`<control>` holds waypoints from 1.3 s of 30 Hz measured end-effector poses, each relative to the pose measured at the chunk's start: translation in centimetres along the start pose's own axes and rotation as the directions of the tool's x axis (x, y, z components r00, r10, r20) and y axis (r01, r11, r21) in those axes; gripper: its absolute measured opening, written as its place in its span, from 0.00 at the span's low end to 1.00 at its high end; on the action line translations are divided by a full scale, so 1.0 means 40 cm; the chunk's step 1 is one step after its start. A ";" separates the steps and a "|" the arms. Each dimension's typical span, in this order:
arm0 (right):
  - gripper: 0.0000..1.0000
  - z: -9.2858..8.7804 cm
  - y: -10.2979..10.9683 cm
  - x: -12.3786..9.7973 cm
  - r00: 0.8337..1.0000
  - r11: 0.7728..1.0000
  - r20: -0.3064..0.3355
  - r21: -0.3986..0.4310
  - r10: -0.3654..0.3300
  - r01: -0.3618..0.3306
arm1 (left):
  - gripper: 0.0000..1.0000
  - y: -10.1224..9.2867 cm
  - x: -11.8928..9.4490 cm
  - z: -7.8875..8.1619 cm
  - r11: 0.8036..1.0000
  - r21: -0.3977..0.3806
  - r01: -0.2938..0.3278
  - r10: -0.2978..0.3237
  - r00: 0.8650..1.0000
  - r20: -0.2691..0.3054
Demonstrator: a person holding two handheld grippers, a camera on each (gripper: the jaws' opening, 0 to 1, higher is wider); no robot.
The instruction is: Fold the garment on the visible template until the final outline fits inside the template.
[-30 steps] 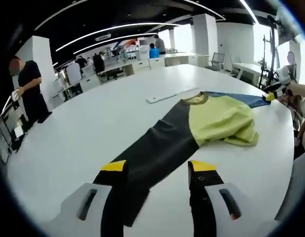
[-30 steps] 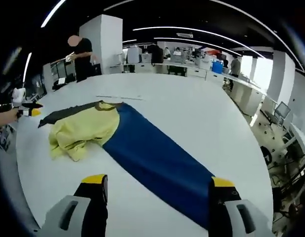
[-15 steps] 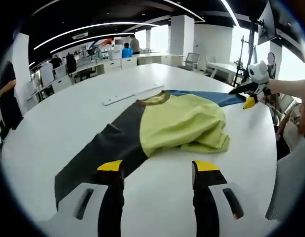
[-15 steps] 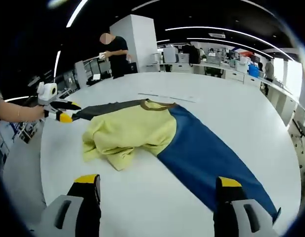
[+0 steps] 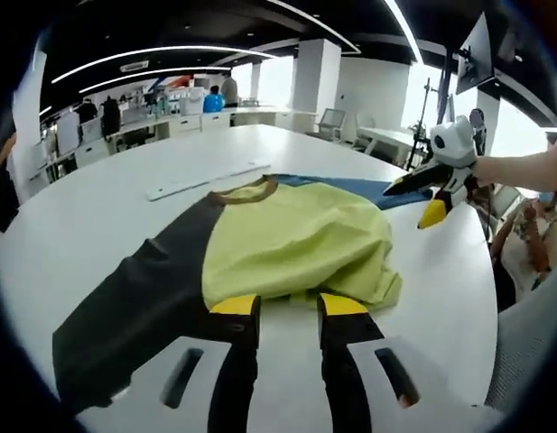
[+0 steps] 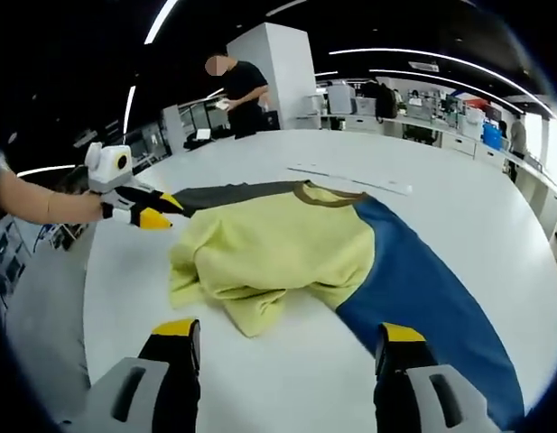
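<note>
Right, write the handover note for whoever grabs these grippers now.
Left gripper: open, empty, low at the near hem of the garment.
Right gripper: open, empty, just short of the bunched yellow body.
Garment: on the white table, yellow body crumpled in the middle, black sleeve and blue sleeve spread out to either side.
Done: no neat fold visible.
Left: flatten the body, fold sleeves and body inward. I can't make out a template outline.

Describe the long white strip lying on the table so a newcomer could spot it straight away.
Start at the big white table with the garment spread across it, yellow-green body between a dark sleeve and a blue sleeve. Just beyond the garment's brown collar, a long white strip lies flat on the tabletop. It is the thin, straight, rigid-looking piece, apart from the cloth.
</note>
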State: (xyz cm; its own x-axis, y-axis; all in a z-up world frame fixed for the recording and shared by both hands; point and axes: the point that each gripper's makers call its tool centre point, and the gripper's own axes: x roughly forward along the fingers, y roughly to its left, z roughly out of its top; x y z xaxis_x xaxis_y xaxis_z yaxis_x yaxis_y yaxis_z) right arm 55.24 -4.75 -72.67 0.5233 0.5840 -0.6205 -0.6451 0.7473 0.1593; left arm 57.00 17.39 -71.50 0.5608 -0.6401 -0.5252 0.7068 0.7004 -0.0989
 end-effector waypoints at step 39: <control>0.00 0.011 0.084 0.069 0.998 0.998 0.011 0.037 0.058 -0.059 | 0.01 -0.033 0.041 -0.053 0.999 -0.045 0.012 -0.018 0.992 -0.128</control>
State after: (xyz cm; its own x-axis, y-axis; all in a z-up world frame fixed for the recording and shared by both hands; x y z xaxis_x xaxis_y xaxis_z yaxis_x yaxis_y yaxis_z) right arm 54.76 -0.49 -73.52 0.4909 0.6301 -0.6017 -0.6538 0.7229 0.2236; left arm 56.05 16.08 -74.01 0.4883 -0.6072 -0.6268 0.6936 0.7059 -0.1435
